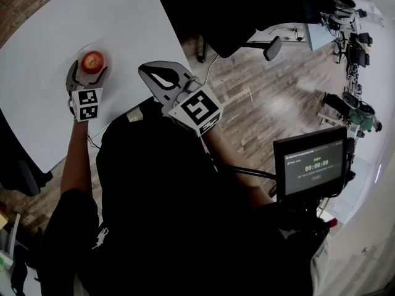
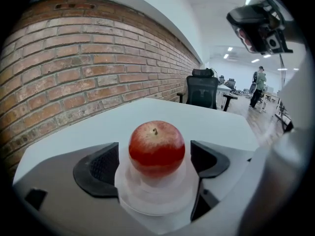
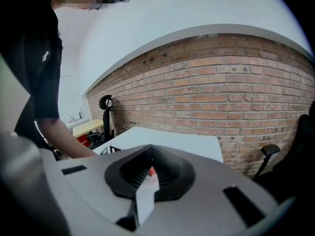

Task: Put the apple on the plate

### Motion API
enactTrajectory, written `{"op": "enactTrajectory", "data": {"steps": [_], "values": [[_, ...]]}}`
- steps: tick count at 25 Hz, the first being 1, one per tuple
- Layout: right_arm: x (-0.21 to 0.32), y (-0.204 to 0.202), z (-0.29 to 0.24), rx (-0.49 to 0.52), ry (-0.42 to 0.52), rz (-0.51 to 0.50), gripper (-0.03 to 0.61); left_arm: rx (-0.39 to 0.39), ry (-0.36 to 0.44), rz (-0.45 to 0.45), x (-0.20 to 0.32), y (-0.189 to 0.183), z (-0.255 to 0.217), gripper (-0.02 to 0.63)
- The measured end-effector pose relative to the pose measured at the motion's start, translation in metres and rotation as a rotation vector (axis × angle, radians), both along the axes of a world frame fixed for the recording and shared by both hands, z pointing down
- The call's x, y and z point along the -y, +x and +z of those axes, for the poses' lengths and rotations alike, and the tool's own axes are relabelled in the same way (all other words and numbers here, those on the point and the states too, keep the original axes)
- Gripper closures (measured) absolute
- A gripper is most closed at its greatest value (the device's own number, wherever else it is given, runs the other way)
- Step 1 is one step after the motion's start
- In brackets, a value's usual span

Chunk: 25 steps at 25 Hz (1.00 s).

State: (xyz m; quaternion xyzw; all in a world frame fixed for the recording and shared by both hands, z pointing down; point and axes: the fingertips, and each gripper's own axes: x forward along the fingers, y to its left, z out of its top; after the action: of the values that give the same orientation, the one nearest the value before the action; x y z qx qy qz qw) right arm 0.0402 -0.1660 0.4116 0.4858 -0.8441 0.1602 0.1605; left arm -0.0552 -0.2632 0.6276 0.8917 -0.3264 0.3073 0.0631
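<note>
A red apple (image 1: 92,60) (image 2: 157,147) stands upright on a small white plate (image 2: 152,199) on the white table (image 1: 99,11). My left gripper (image 1: 89,70) (image 2: 155,157) is open around it, one dark pad (image 2: 98,168) on each side with a narrow gap to the apple's skin. To the right, my right gripper (image 1: 154,73) (image 3: 147,173) hovers over the table's near right corner. It is shut with nothing in it, its pads closed together. A sliver of red shows through them in the right gripper view.
A brick wall (image 2: 74,73) runs behind the table. A black office chair (image 1: 241,17) stands off the table's right edge on the wood floor. A small monitor (image 1: 311,165) sits at the right near the person's body.
</note>
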Motion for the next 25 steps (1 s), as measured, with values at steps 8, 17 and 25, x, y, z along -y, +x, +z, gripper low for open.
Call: {"op": "enactTrajectory", "data": {"steps": [8,17,25], "values": [[0.004,-0.006,-0.007,0.01,0.032,-0.015,0.575,0.006,0.032,-0.007,-0.002,-0.007,-0.016,0.167],[0.017,-0.016,-0.015,0.043,0.075,-0.055,0.575,-0.031,0.078,-0.022,-0.007,-0.008,-0.058,0.203],[0.023,-0.037,-0.029,0.075,0.118,-0.122,0.575,-0.083,0.144,-0.076,-0.013,-0.03,-0.11,0.447]]}}
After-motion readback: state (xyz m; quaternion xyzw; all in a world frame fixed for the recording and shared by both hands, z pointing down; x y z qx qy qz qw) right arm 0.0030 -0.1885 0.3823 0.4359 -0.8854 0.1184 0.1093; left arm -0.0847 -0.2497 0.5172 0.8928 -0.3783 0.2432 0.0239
